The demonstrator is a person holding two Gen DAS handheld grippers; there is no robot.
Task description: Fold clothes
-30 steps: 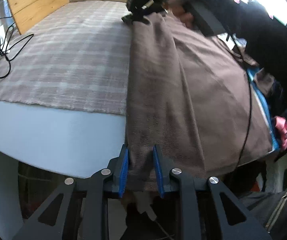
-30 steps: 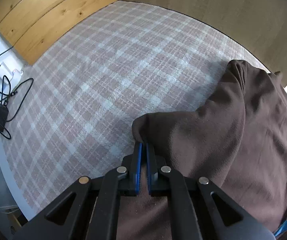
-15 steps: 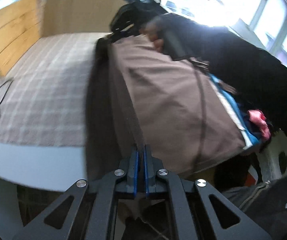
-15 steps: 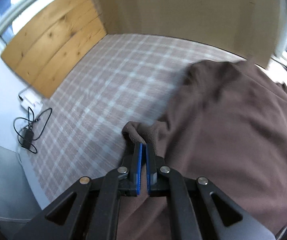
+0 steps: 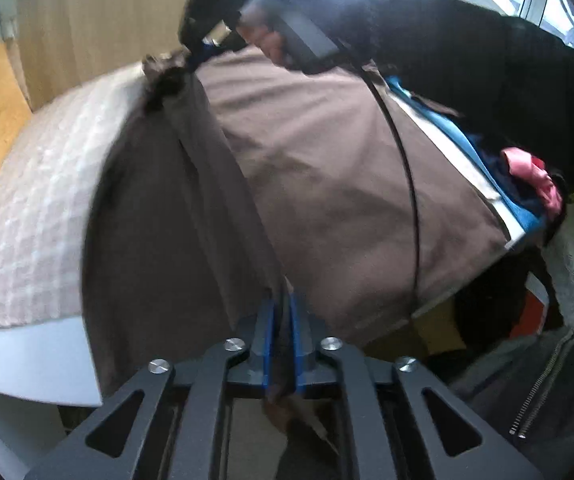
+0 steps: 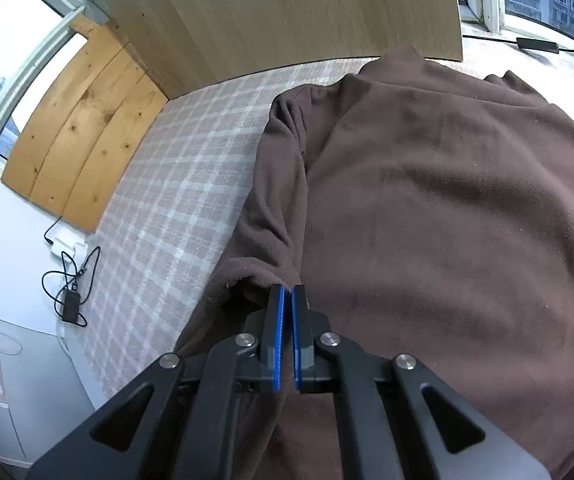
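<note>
Plaid bedcover below you, wood panels far left. Your brown fleece garment sprawls across its right side; left gripper clamps its near edge, right gripper pinches the far-end fold.

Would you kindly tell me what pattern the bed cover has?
A pinkish-brown and white plaid bed cover, clearest in the right wrist view.

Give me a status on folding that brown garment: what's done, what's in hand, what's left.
Done: the brown garment lies spread over the plaid cloth, and both grips are made. In hand: the left gripper and the right gripper each pinch its left edge, which is raised off the cloth, so a first lengthwise fold looks under way. Left: laying that edge across, then probably further folds; no finished fold shows.
</note>
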